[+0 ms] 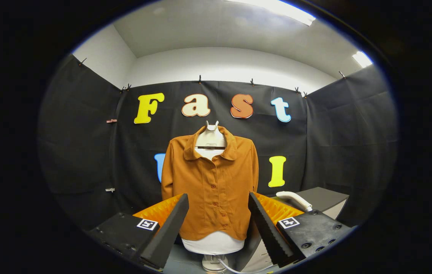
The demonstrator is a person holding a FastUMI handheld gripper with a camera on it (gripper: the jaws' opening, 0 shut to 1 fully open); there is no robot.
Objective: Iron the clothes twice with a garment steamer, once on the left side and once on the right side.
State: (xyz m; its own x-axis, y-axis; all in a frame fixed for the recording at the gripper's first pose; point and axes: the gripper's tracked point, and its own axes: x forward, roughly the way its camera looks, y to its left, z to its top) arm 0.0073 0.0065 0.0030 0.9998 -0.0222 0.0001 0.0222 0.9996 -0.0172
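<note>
An orange-brown buttoned shirt (213, 186) hangs on a white torso stand (215, 243) straight ahead, beyond my fingers. A white garment steamer (295, 199) lies on a dark block to the right of the shirt, past my right finger. My gripper (219, 201) is open, its two black fingers (170, 224) spread wide with nothing between them. The shirt's lower half shows through the gap between the fingers, well beyond them.
A dark grey block (324, 198) at the right carries the steamer. A white cord (235, 268) runs along the surface from the stand's base (213, 264). Black cloth walls close in the booth behind and on both sides.
</note>
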